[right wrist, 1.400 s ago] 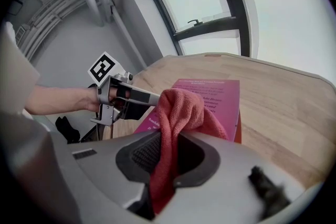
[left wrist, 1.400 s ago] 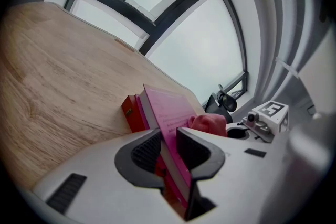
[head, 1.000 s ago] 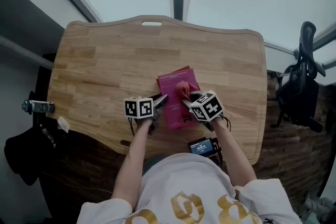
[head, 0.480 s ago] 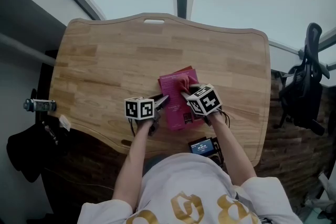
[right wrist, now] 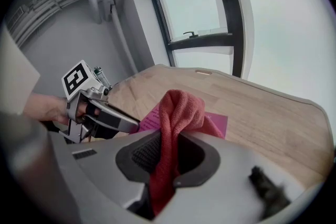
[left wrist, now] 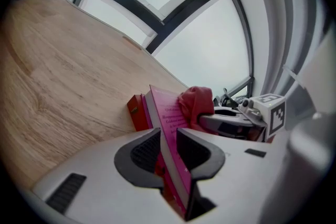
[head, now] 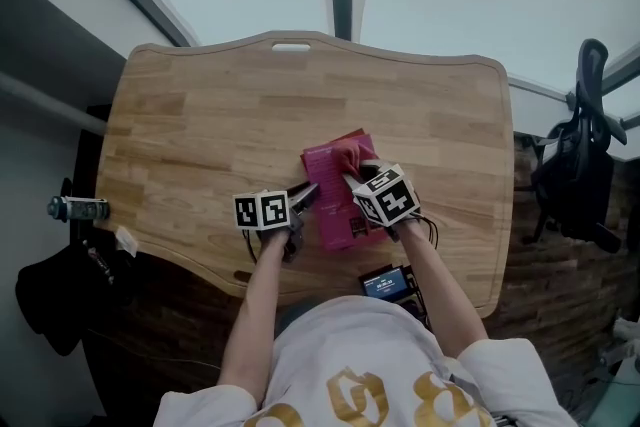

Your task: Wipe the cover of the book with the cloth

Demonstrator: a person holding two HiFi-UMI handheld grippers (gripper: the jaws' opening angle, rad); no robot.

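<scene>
The pink book [head: 332, 205] is lying on the wooden counter [head: 200, 135], close to the person. The left gripper [head: 308, 195] is holding the left edge of the book, and its jaws are closing tight on that edge. The right gripper [head: 353, 181] is holding the red cloth [head: 350, 159]. Its jaws are pinching the cloth in the middle, and the top of the cloth is bunching up above them. The cloth is sitting on the far part of the book cover.

White words are showing on the pink cover, but they are too small and blurry to read. Each gripper is carrying a cube with black and white square marks. A small black box [head: 386, 283] with a lit blue screen is sitting at the near edge of the counter, and what is on the screen is too tiny to read. Gold print on the person's shirt is being cut off at the bottom of the head view.

Something red [left wrist: 135, 110] is poking out from under the book; it is hard to tell what it is. The right gripper is hiding part of the cover.
</scene>
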